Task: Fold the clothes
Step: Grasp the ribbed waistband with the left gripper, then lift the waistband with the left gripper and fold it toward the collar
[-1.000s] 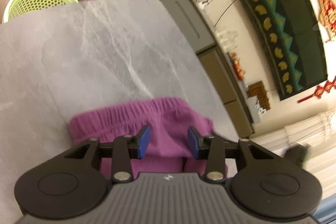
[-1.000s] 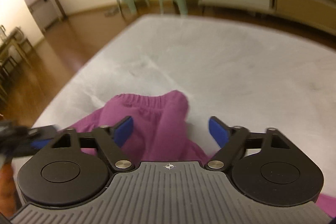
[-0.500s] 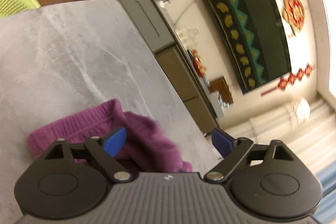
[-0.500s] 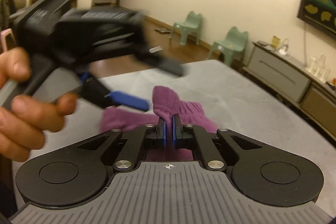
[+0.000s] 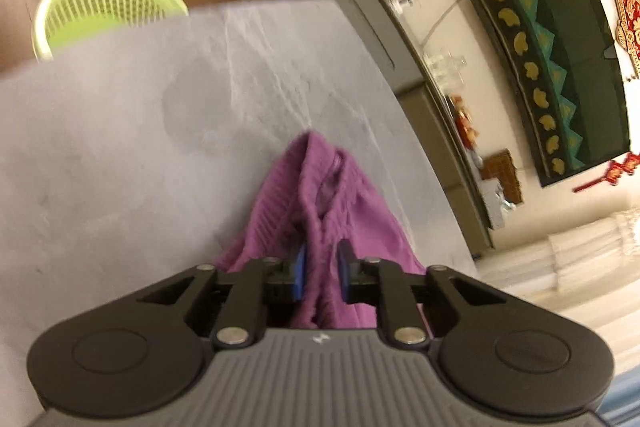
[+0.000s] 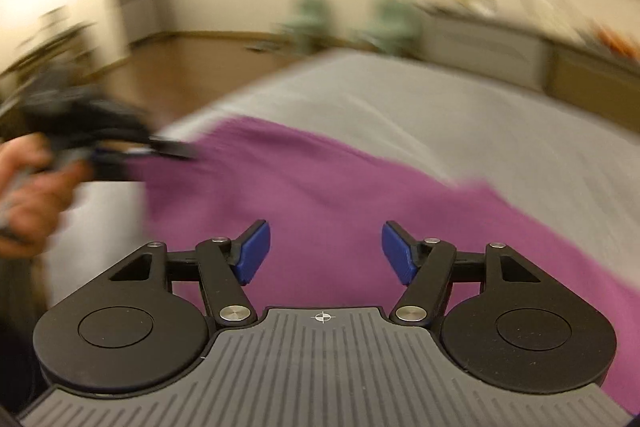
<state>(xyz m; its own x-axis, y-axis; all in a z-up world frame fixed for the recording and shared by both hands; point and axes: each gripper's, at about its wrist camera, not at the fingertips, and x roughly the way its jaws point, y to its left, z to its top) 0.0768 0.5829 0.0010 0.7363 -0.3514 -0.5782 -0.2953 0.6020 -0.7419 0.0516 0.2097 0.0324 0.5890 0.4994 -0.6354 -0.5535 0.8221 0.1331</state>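
Left wrist view: the left tongs (image 5: 320, 263) are pinched onto a bunched ridge of the purple garment (image 5: 320, 195); the blue pads (image 5: 299, 267) press cloth between them, so the grip looks firm. The garment runs forward from the tips in a narrow, gathered peak over the grey table (image 5: 140, 147); beyond it and to the left stands a green basket (image 5: 104, 11) off the table's far edge. The ribbed band shows near the tips – a sturdy place to hold.

Right wrist view: the right tongs (image 6: 325, 254) stand wide apart with nothing between the pads; the garment (image 6: 320, 187) spreads under and ahead of them as a broad purple sheet on the table (image 6: 460, 115), reaching away to the right. To the left of the tips a hand (image 6: 32, 183) holds the left tongs (image 6: 160, 151) at the garment's far left corner; the frame is blurred, so the edge itself is hard to read.

My judgement: the cloth is being spread or drawn flat for a fold – whether as an opening or a later fold I cannot tell. To do this well, keep the left pinch tight on the band and pull level, not up; bring the right tongs onto the matching edge, not mid-cloth; take only as many layers as the fold wants; keep tension even between both grips so the sheet lies without wrinkles.
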